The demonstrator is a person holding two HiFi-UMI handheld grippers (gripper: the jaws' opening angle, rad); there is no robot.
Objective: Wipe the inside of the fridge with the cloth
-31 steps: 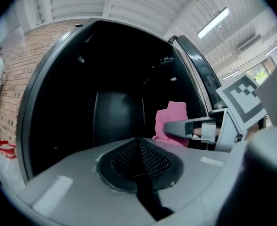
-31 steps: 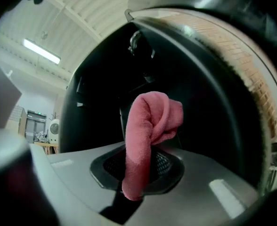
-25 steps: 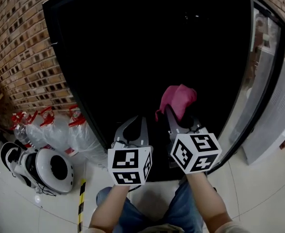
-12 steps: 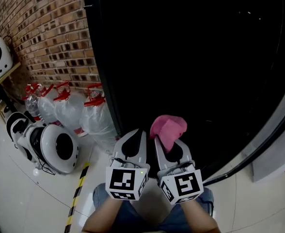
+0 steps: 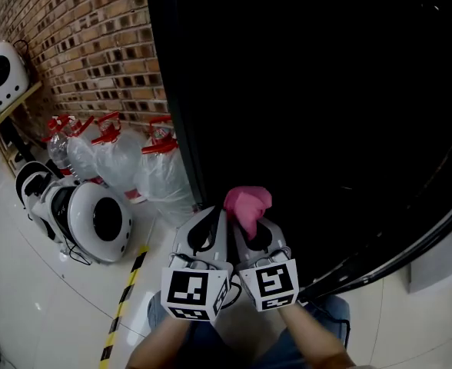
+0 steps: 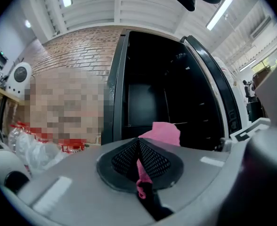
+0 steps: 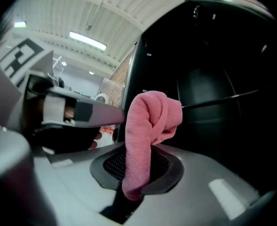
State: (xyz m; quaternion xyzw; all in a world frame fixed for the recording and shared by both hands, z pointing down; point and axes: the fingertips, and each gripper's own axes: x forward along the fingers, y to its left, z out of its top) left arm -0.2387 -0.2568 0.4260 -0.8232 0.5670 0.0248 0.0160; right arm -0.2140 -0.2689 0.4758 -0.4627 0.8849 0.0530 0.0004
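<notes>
A black fridge [image 5: 318, 114] stands open, its inside dark in the head view; the left gripper view shows dark shelves [image 6: 148, 98]. My right gripper [image 5: 249, 223] is shut on a pink cloth [image 5: 247, 204], which bunches above the fingertips in front of the fridge's lower opening. In the right gripper view the cloth [image 7: 150, 121] hangs folded over the closed jaws of the right gripper [image 7: 136, 173]. My left gripper [image 5: 211, 215] sits close beside the right one, jaws closed. Its own view shows the left gripper [image 6: 138, 142] with a thin pink sliver in the slit between the pads.
A brick wall [image 5: 88, 44] runs left of the fridge. Several clear water jugs with red caps [image 5: 118, 156] stand at its foot, next to white round devices [image 5: 95, 221]. Yellow-black tape [image 5: 122, 306] marks the tiled floor. The fridge door's edge [image 5: 433, 237] swings out at right.
The two grippers have drawn together and lower in the view, with the pink cloth still held. The view has swung so the fridge fills more of it.
</notes>
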